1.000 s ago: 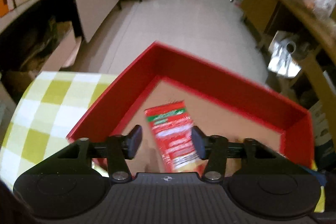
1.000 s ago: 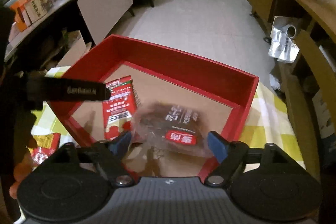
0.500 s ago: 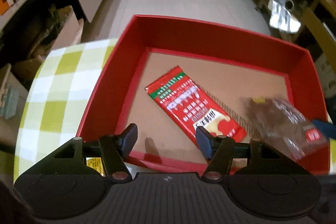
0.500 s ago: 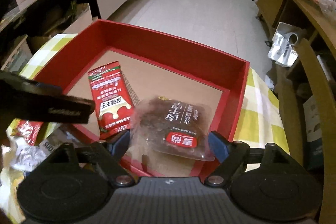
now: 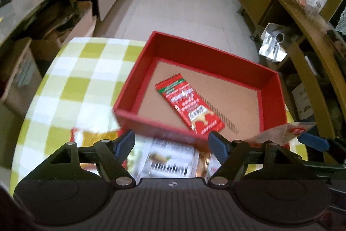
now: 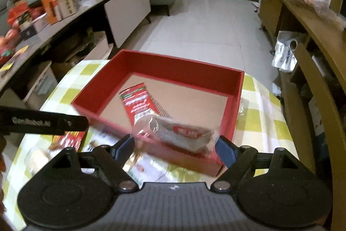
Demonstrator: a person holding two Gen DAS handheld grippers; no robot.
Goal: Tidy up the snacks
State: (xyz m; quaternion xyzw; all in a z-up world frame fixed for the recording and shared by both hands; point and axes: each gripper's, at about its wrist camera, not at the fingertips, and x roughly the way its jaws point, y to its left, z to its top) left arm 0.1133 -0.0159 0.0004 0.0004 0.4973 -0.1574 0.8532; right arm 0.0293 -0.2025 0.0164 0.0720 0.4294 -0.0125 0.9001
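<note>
Matt red cardboard box (image 5: 207, 58), bare brown floor inside; glossy foil packet (image 5: 189, 104); clear crinkled plastic bag (image 6: 175, 133); checked cloth (image 5: 71, 88).

Left tool (image 5: 172, 143): black ribbed body, blue fingertips (image 5: 127, 140), silver screws; right tool (image 6: 175, 145) identical.

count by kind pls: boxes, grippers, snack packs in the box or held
boxes: 1, the red box
grippers: 2, left gripper open, right gripper holding
packs: 2, red pack in the box, clear pack in the right gripper
total: 5
Loose packs on the table are too blurred to count.
</note>
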